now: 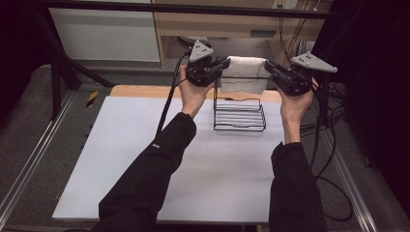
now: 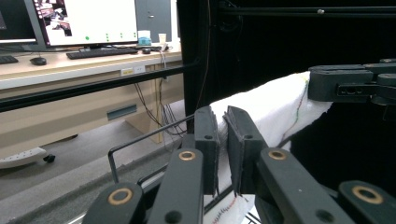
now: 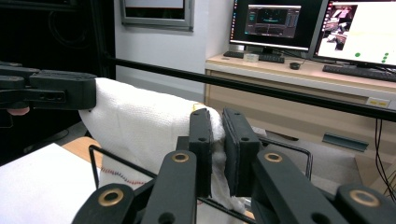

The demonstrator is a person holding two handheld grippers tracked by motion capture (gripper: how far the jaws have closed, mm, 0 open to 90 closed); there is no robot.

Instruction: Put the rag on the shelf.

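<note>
Left tongs (image 1: 223,64) and right tongs (image 1: 269,67) each pinch an end of the white woven cloth (image 1: 244,73), draped over the top bar of the black wire rack (image 1: 239,116) near the counter's (image 1: 145,159) far edge. Keep both ends level, lower evenly so it hangs balanced.

I'm in a lab — black frame rail (image 3: 280,95) around the white table (image 1: 145,159), desk (image 3: 299,74) with monitors (image 3: 275,23) and keyboard (image 2: 100,52), cables (image 1: 333,145) trailing along the right edge.
</note>
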